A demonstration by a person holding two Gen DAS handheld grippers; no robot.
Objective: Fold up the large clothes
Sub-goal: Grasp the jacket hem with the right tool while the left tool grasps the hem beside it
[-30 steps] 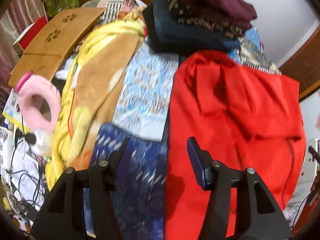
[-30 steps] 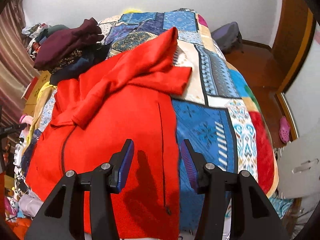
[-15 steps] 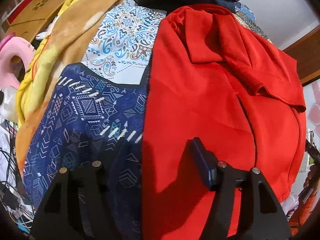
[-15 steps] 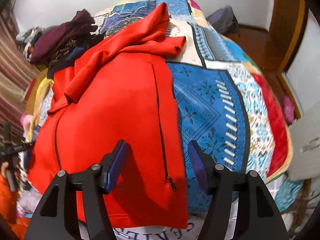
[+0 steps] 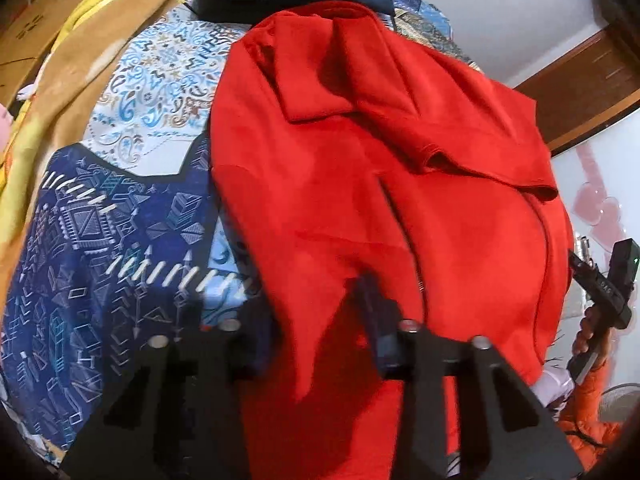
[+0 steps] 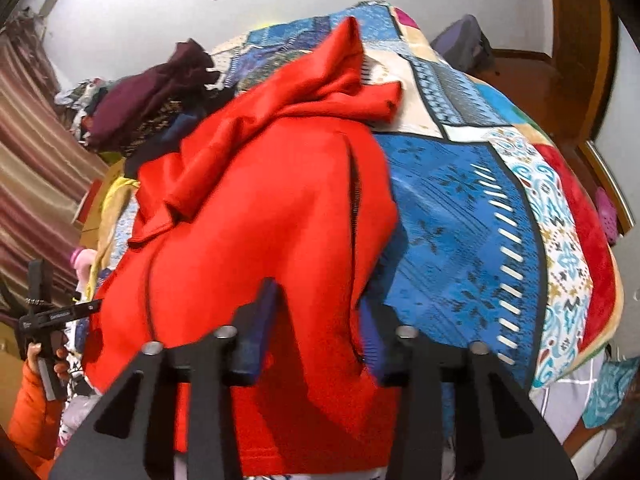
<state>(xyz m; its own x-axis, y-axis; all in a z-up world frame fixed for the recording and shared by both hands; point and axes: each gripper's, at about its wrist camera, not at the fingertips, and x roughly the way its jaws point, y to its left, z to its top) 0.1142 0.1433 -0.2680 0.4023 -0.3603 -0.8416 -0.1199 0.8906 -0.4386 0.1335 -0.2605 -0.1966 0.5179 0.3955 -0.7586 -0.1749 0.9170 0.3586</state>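
A large red zip jacket (image 5: 360, 184) lies spread on a patterned blue bedspread (image 5: 100, 240), one sleeve folded across its chest. In the left wrist view my left gripper (image 5: 316, 320) straddles the jacket's bottom left hem, jaws apart, with red cloth bunched up between them. In the right wrist view the jacket (image 6: 248, 208) rises in a ridge between the jaws of my right gripper (image 6: 320, 320) at its bottom right corner, by the zip. Both grippers are part closed around cloth; whether the pads pinch it is hidden.
A pile of dark folded clothes (image 6: 152, 100) sits at the far left of the bed. A yellow-brown blanket (image 5: 60, 80) lies along the left edge. The bedspread (image 6: 480, 220) shows right of the jacket. The other gripper appears at each view's edge (image 5: 604, 280).
Both grippers have come down onto the jacket's bottom hem corners. The jaws have narrowed and red cloth now bunches up between them.
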